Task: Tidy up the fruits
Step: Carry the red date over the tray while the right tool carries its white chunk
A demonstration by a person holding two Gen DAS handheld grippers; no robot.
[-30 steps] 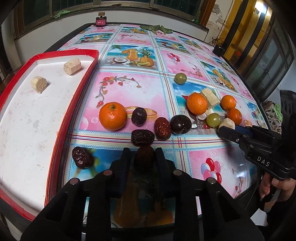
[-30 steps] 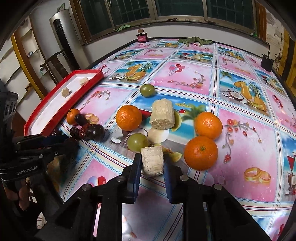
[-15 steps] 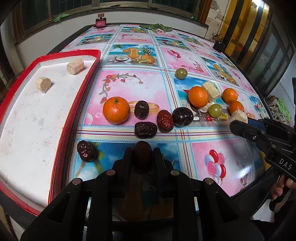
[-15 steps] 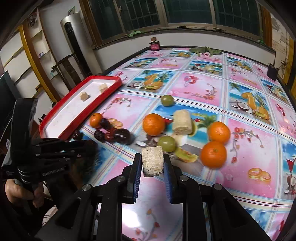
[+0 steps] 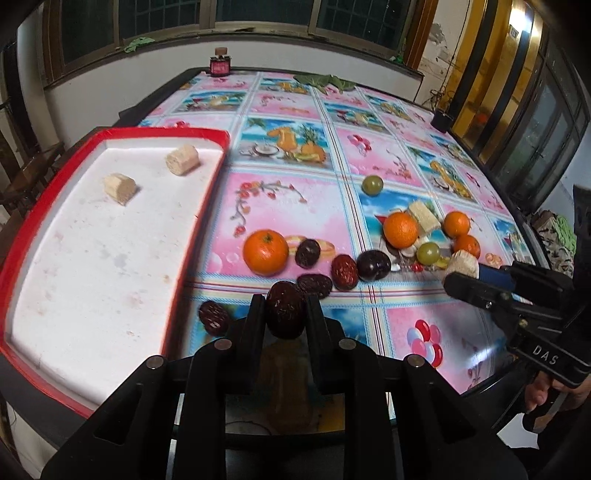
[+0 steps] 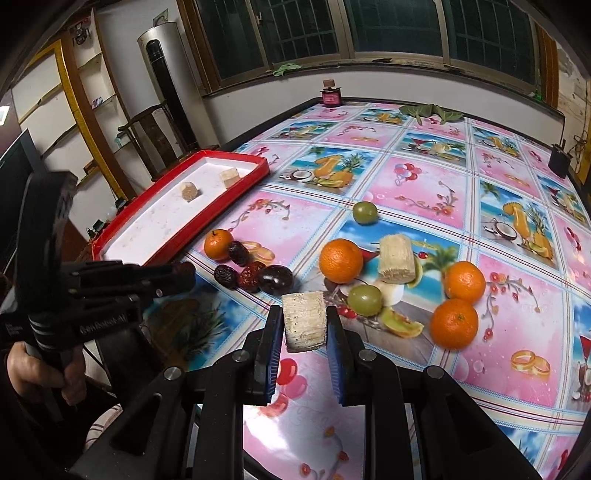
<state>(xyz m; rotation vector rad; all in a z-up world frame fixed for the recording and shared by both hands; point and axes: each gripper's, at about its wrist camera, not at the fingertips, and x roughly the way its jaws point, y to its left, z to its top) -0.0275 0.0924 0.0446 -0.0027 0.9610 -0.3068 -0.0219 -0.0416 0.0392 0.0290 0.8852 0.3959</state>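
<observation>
Your left gripper (image 5: 284, 314) pinches red date (image 5: 285, 309); your right gripper (image 6: 304, 325) pinches sugarcane piece (image 6: 304, 320); red tray (image 5: 207, 206) at ten o'clock.

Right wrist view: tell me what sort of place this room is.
Probably a lived-in room of a home, perhaps a dining area. A large table under a glossy pink fruit-print tablecloth fills it, a tall grey standing air conditioner stands by dark barred windows, and wooden wall shelves line one side.
</observation>
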